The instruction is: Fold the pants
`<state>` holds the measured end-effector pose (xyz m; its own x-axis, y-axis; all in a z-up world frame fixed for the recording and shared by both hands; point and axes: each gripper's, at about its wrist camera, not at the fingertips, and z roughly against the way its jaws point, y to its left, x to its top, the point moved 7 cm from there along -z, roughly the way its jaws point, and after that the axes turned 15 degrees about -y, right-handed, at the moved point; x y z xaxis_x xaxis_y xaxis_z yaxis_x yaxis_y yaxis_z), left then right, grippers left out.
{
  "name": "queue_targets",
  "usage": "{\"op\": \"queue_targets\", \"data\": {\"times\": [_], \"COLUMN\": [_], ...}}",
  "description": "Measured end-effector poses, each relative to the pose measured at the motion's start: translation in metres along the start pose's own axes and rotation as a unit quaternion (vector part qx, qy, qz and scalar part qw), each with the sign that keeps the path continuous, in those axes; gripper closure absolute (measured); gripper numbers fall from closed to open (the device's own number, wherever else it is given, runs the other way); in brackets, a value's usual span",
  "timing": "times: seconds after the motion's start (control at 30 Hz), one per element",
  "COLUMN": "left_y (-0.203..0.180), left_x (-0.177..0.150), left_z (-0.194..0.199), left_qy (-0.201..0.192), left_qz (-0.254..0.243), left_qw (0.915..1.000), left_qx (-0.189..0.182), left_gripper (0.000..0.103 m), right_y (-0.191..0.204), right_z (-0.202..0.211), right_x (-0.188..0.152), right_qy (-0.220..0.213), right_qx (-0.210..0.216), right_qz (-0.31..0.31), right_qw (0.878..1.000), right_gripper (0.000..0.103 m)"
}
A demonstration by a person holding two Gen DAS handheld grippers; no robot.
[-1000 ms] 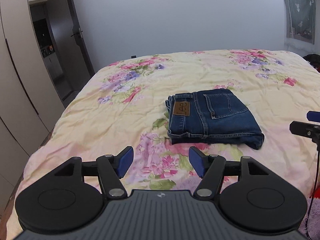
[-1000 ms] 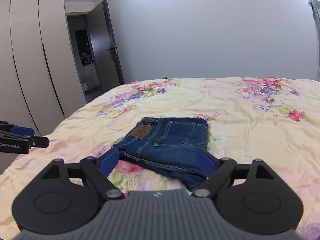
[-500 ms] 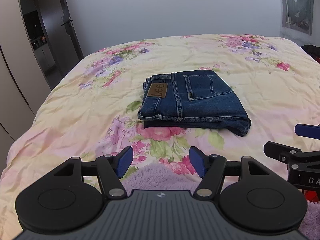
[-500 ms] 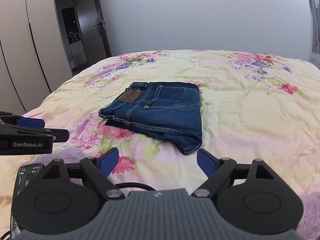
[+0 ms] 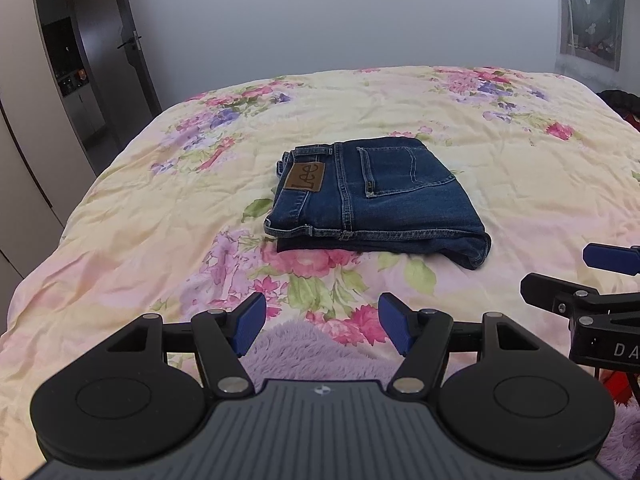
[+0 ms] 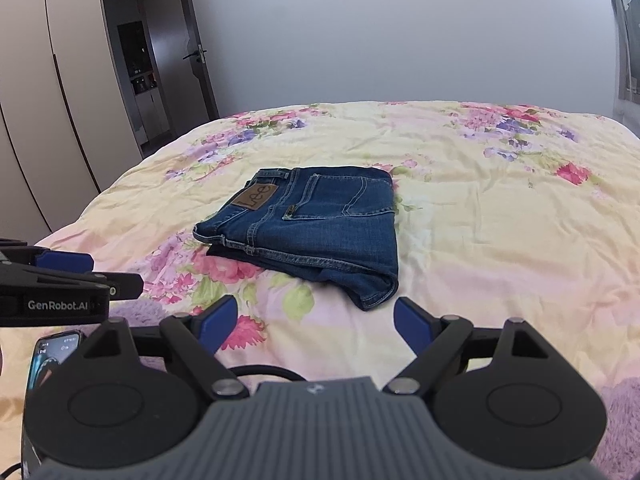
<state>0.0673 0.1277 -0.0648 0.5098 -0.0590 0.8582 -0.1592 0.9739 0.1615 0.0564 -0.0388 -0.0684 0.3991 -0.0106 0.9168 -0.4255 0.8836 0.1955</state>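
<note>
bedroom, grey wall, floral bedspread [image 5: 132, 240] across the bed. folded jeans [image 5: 376, 196] lie mid-bed, brown label up, 1 back pocket showing. left gripper [image 5: 321, 322] and right gripper [image 6: 310, 322] hover near the bed's front edge, both jaws wide apart, holding nothing. phone [image 6: 50, 354] at lower left.

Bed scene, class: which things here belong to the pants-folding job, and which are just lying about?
Belong to the job:
folded jeans
left tool, open
right tool, open
floral bedspread, the work surface

Lying about:
purple fluffy blanket
phone
hanging cloth
</note>
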Motion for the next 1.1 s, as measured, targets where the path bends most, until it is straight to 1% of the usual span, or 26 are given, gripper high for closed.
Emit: {"op": "queue_targets", "data": {"times": [1.1], "left_y": [-0.0028], "left_x": [0.0047], "left_z": [0.0017], "left_qy": [-0.003], "left_qz": [-0.002], "left_qw": [1.0], "left_qx": [0.0], "left_gripper": [0.027], "right_y": [0.0026], "right_z": [0.0023], "right_x": [-0.0017], "right_qy": [0.003], "right_qx": [0.005], "right_qz": [0.007], "right_qw": [1.0], "right_gripper": [0.022]}}
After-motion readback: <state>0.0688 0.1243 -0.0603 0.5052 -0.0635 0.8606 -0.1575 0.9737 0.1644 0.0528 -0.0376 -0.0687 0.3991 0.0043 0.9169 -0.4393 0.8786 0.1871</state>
